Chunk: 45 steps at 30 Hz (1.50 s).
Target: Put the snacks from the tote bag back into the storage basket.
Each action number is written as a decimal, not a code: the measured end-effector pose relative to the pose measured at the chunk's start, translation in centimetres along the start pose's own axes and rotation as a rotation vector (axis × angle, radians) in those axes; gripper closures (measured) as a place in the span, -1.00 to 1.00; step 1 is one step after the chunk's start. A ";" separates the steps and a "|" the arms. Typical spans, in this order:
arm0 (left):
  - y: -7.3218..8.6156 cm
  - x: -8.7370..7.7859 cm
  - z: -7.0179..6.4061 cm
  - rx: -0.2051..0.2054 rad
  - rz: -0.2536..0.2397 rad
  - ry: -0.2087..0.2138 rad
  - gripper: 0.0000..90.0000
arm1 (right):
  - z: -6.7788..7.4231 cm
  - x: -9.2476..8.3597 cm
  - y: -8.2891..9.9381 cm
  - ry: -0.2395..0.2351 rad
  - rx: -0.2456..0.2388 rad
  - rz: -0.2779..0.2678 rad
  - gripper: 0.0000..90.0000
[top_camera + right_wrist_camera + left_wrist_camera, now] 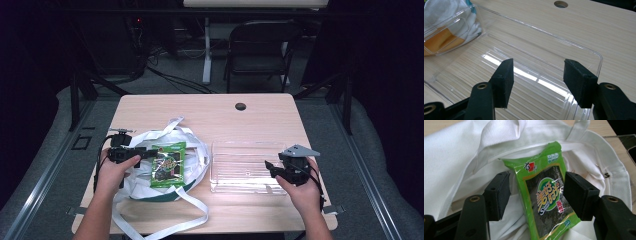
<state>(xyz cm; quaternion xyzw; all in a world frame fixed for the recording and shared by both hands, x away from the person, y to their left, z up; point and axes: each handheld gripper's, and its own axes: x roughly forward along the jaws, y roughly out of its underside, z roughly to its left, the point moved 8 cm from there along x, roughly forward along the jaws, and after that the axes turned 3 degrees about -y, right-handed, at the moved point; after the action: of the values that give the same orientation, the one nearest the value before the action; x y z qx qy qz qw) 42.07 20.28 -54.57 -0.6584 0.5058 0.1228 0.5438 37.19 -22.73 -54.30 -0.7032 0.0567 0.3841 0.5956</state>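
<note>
A green seaweed snack packet (168, 164) lies flat on a white tote bag (137, 186) at the table's left. My left gripper (145, 152) is at the packet's left edge, open. In the left gripper view the packet (544, 195) shows between and beyond the wide-apart jaws of that gripper (537, 176), with white bag cloth (461, 150) around it; the pads do not press on it. A clear plastic tray (240, 165) stands to the right of the bag. My right gripper (271, 169) hovers at its right end, open and empty (539, 62), above the tray floor (474, 65).
The bag's long white straps (175, 220) trail toward the table's front edge. A round cable hole (240, 106) sits near the table's far edge. A dark chair (260, 47) stands behind the table. Bare wood lies behind the bag and tray.
</note>
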 end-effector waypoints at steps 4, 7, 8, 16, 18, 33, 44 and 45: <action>0.3 0.7 0.1 -0.011 0.038 -0.001 -0.18 | -0.1 -0.1 0.1 0.001 0.001 -0.001 -0.08; 0.5 1.0 0.0 -0.016 0.050 -0.006 -0.18 | -0.2 -0.1 0.1 0.004 0.003 -0.003 -0.08; 0.5 1.0 0.0 -0.014 0.049 -0.010 -0.18 | -0.2 -0.1 0.2 0.005 0.003 0.000 -0.08; 0.6 0.7 -1.2 0.038 0.073 -0.027 -0.13 | 0.1 0.0 0.2 0.003 -0.011 0.004 -0.08; 0.9 1.2 -1.1 0.036 0.092 -0.034 -0.13 | 0.1 0.1 0.2 0.001 -0.012 0.004 -0.08; 2.0 3.8 -0.2 -0.008 0.118 -0.002 -0.20 | 0.2 0.0 0.1 0.000 -0.017 -0.001 -0.08; 2.5 5.1 -0.3 -0.067 0.124 0.079 -0.20 | 0.2 -0.1 0.1 -0.004 -0.013 -0.003 -0.08; 2.5 5.2 -0.2 -0.057 0.129 0.079 -0.20 | 0.2 -0.1 0.1 -0.004 -0.012 -0.001 -0.08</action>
<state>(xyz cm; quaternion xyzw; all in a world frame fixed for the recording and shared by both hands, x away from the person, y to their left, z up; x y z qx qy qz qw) 42.35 17.57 -59.64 -0.6440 0.5644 0.1458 0.4955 36.98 -22.60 -54.29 -0.7061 0.0530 0.3855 0.5916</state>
